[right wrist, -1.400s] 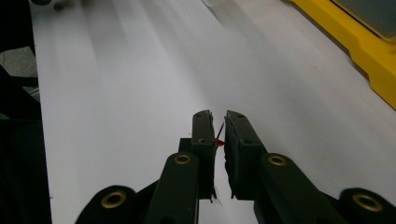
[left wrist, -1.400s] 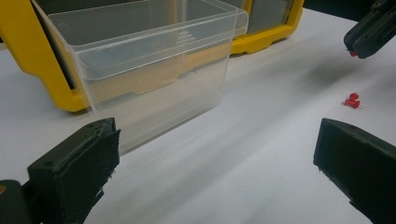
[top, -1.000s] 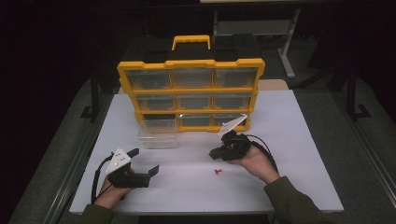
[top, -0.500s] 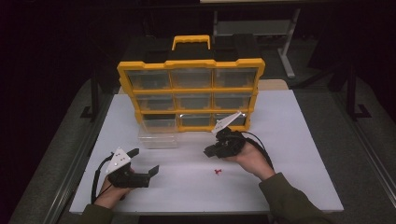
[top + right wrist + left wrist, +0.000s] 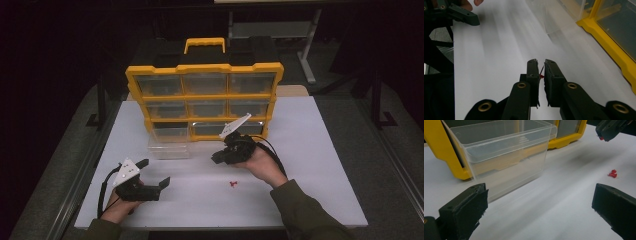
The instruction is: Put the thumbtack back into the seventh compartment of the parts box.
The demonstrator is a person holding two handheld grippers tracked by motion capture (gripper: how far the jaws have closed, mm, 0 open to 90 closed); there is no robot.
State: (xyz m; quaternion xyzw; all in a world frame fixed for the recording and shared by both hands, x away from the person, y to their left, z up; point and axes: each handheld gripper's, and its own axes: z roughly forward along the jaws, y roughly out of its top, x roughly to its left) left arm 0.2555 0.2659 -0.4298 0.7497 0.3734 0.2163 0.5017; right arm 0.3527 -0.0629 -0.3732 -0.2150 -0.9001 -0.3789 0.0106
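Observation:
My right gripper point(image 5: 541, 63) is shut on a small red pushpin point(image 5: 541, 75), whose red head shows between the two pads. In the high view the right gripper point(image 5: 217, 159) hovers over the white table, in front of the yellow organizer point(image 5: 205, 100) and to the right of a clear plastic drawer point(image 5: 169, 145) that stands out on the table. More red pushpins point(image 5: 232, 184) lie on the table near the right hand. My left gripper point(image 5: 155, 172) rests open at the front left with nothing between its jaws. It faces the clear drawer point(image 5: 506, 157) and the loose pushpins point(image 5: 612, 173).
The organizer stands upright at the back of the white table point(image 5: 310, 165), with clear drawers and a yellow handle point(image 5: 205, 44). One lower-left slot is open behind the clear drawer. Dark floor and table legs surround the table.
My right gripper has moved a little to the left and up, toward the clear drawer, with the pushpin still held. The left gripper has stayed in place.

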